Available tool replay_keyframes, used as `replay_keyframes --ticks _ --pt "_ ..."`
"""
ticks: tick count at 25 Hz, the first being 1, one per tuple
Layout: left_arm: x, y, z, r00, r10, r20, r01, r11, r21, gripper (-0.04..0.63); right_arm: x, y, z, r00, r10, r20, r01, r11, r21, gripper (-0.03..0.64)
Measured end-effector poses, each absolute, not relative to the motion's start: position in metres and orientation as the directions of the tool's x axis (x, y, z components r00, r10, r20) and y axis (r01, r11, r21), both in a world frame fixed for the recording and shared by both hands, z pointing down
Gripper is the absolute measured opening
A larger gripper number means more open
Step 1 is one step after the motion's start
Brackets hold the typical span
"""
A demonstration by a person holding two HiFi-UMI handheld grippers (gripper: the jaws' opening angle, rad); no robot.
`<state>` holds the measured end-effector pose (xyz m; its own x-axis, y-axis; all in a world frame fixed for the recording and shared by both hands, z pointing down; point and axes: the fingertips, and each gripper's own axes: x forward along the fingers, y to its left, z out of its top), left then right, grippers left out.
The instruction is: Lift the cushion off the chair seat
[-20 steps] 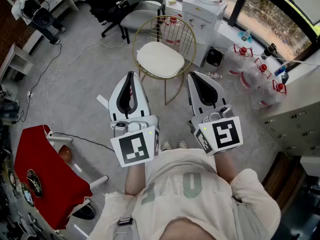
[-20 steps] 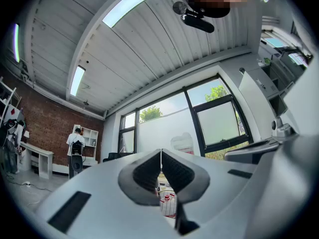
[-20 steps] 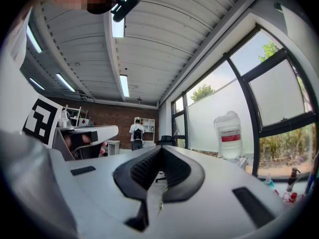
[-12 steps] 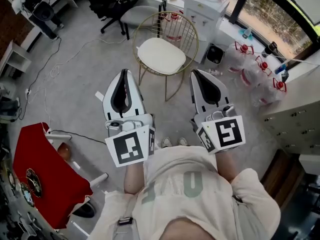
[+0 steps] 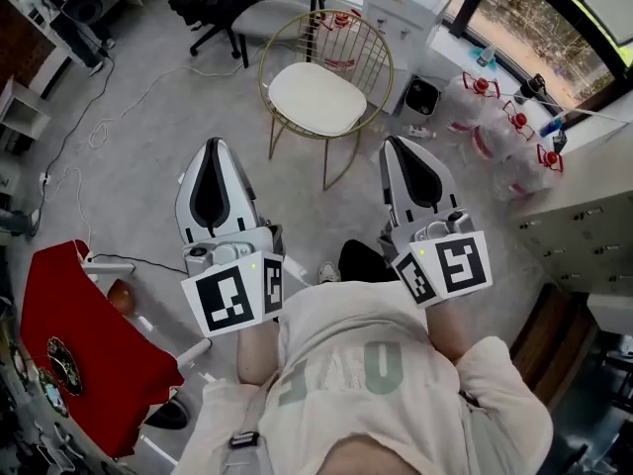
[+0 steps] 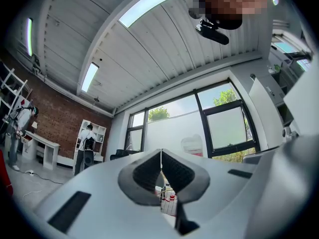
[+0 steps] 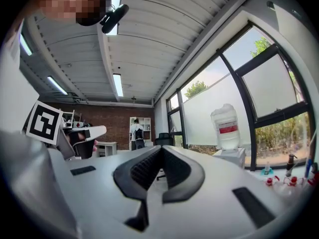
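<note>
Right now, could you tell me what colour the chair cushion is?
The cushion is cream-white, best seen in the head view.

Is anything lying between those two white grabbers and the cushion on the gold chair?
Only bare grey floor and the chair's gold legs, in the head view. Left gripper and right gripper, both shut, hang short of the cushion.
</note>
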<state>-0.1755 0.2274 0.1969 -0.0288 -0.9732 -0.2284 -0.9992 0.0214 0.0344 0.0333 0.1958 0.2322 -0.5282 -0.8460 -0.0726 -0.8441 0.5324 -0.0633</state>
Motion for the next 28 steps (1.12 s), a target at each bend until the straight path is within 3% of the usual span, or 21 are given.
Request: replay_keyframes --ticks 5,20,28 --pt "-0.186 0.216 0.204 -0.037 -0.977 -0.211 -0.999 0.028 0.046 0.015 0.040 0.187 0.247 -0.490 -0.870 -0.050 -0.869 0.492 -0.058 0.017" --pt "-0.189 0.107 0.202 -0.031 -0.965 -0.260 -0.999 0.035 -0.011 0.015 0.040 0.050 0.251 -0.529 -0.834 -0.156 -0.817 0.550 -0.171 0.018" --pt "-0.172 -0.011 0.206 -0.010 -0.970 -0.244 -1.000 0.016 -0.023 0.015 0.066 -0.069 0.265 -0.497 -0.864 -0.079 -0.840 0.502 -0.208 0.018"
